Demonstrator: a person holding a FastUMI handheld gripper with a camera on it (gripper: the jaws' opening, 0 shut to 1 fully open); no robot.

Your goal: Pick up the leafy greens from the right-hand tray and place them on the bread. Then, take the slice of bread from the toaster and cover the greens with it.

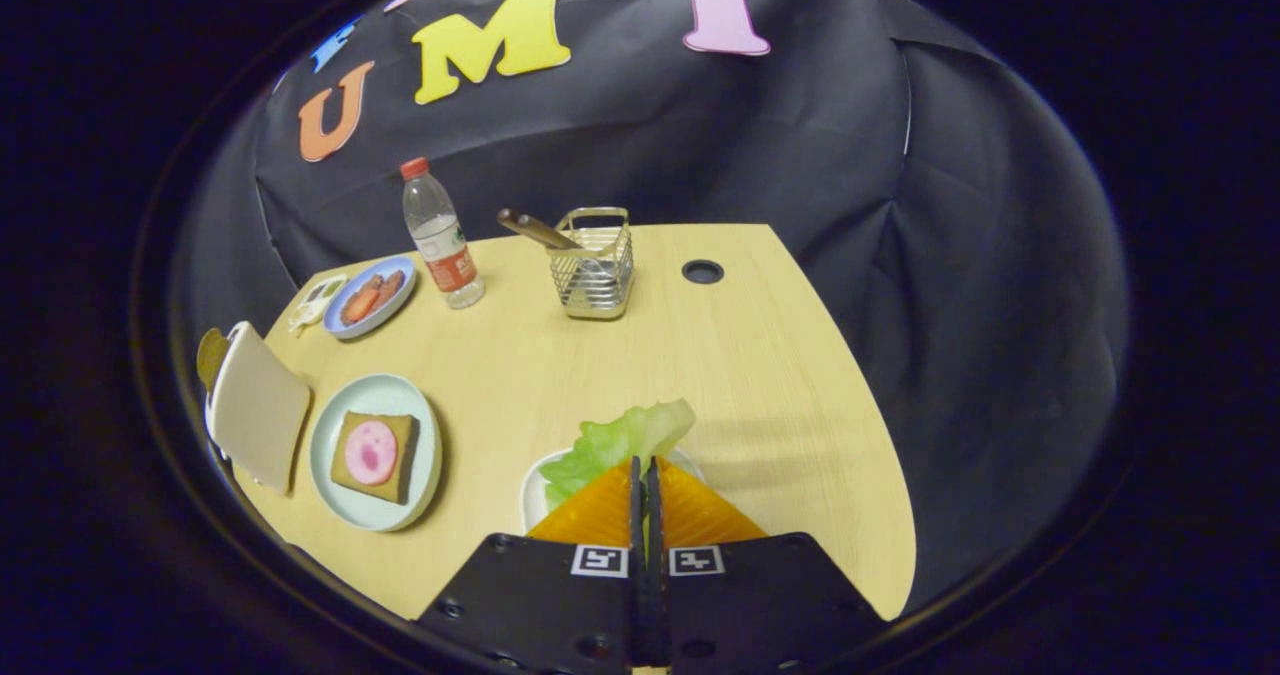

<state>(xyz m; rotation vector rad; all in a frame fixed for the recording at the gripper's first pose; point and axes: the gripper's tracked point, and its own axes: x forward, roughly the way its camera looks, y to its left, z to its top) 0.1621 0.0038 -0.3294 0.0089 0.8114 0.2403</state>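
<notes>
Pinching the leafy greens (625,442), the gripper (645,475) hangs above a pale wooden table (780,355) against black cloth

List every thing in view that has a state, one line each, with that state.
claw: shut on the lettuce leaf
lettuce leaf: pinched between the fingers, above its white tray
toaster: holds one bread slice
bread on the pale plate: topped with a pink meat slice, no greens yet
water bottle: upright, capped
wire basket: upright, a wooden handle sticking out
</notes>
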